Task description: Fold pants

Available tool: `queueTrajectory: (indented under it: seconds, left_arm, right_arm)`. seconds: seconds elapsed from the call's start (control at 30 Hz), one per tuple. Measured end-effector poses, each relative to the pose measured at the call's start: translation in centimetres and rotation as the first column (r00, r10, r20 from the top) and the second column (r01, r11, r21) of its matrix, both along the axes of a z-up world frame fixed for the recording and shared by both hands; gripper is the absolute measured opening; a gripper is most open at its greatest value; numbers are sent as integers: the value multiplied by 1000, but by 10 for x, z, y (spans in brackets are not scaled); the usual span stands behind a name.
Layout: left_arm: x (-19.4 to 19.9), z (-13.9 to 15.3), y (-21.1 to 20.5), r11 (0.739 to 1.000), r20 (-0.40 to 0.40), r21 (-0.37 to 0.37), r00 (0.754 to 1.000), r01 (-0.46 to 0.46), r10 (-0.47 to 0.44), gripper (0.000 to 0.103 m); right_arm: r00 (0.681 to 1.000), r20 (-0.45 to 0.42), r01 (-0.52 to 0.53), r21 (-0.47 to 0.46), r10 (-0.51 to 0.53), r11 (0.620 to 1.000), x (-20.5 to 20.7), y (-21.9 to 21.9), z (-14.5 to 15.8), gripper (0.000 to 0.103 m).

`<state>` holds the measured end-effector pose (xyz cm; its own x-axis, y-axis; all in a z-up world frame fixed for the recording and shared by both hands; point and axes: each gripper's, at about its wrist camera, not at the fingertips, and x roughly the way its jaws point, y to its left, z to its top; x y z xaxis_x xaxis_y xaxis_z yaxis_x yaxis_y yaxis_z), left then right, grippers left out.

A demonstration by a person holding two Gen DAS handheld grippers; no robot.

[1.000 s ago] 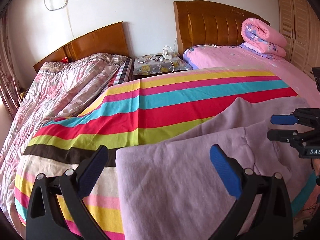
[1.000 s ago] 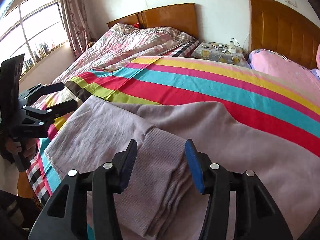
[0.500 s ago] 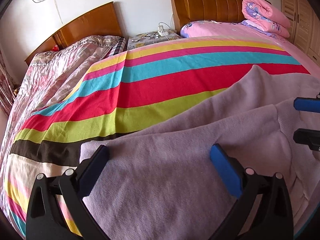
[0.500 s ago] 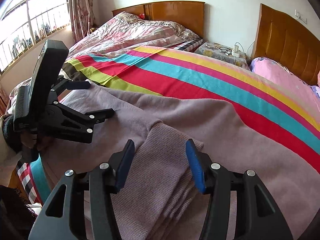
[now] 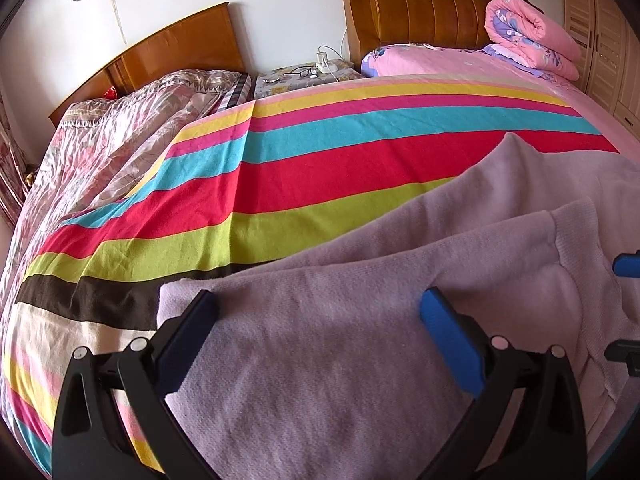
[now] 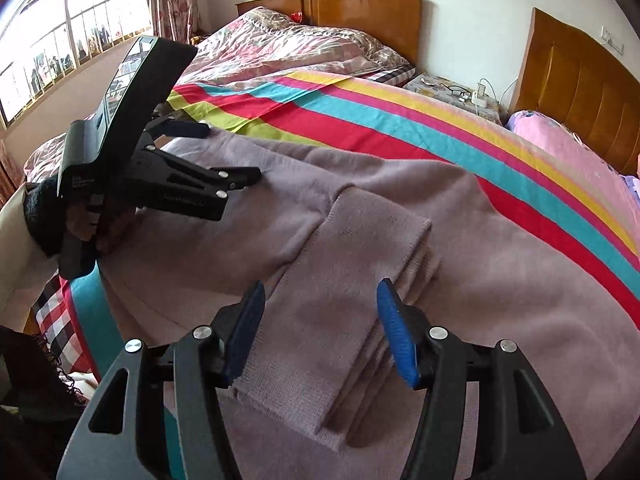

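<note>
Lilac pants [image 5: 360, 360] lay spread over the striped blanket [image 5: 320, 176] on the bed, ribbed cuffs [image 6: 320, 320] stacked nearest the right gripper [image 6: 320, 320]. Left gripper [image 5: 320, 332] hovered above the fabric, fingers wide, gripping nothing. Right one gaped wide too, straddling the cuffs.

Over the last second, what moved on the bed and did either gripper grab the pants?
The left gripper moved in from the bed's edge over the lilac pants; the right gripper edged forward over the ribbed cuff. Both stayed open, gripping nothing. The pants and striped blanket lie unchanged.
</note>
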<state>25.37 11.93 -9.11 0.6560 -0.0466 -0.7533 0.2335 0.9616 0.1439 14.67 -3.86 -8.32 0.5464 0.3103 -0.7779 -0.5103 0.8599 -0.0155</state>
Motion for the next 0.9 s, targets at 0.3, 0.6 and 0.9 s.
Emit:
queueTrajectory:
  seconds: [0.3, 0.6, 0.9]
  left_arm:
    - [0, 0, 1, 1000, 2, 2, 1000, 0, 0, 102]
    - [0, 1, 2, 1000, 7, -1, 1000, -5, 5, 102]
    - [-73, 53, 25, 999, 136, -40, 990, -34, 39, 102]
  right_arm:
    - [996, -18, 85, 53, -84, 995, -19, -28, -6, 63]
    - [993, -53, 107, 96, -102, 990, -29, -41, -21, 66]
    - [996, 59, 69, 78, -74, 995, -16, -49, 25, 67]
